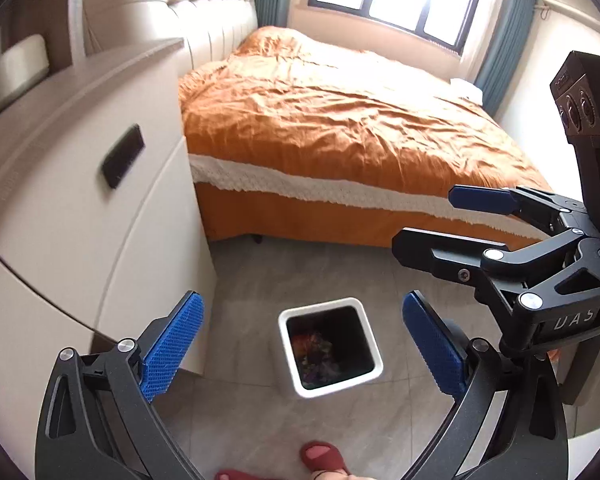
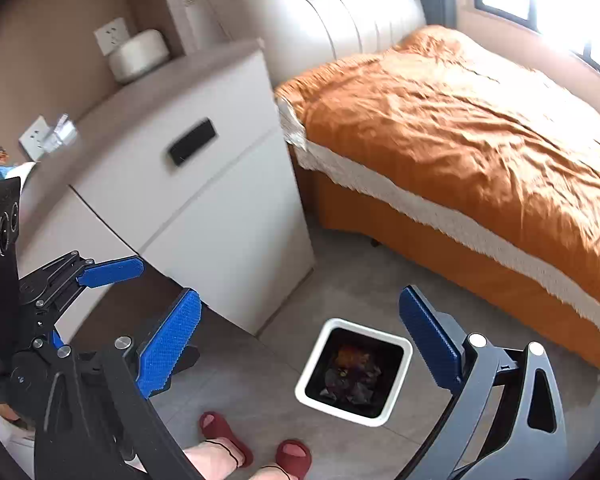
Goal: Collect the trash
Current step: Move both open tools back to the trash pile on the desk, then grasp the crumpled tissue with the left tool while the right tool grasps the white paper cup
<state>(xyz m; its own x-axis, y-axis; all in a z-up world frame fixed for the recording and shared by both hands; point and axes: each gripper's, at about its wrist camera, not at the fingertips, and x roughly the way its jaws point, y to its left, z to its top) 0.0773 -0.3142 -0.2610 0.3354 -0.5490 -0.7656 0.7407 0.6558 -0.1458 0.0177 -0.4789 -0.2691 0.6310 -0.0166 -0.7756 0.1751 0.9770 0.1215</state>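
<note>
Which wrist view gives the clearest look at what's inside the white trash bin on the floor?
The right wrist view: the trash bin sits nearer and larger there, with crumpled colourful wrappers visible inside. The left wrist view shows the same bin from above, smaller, its contents darker and harder to make out.

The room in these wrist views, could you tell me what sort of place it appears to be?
Almost certainly a home bedroom: a bed with an orange cover and padded headboard, a white bedside cabinet beside it, and a small white trash bin on the tiled floor.
</note>
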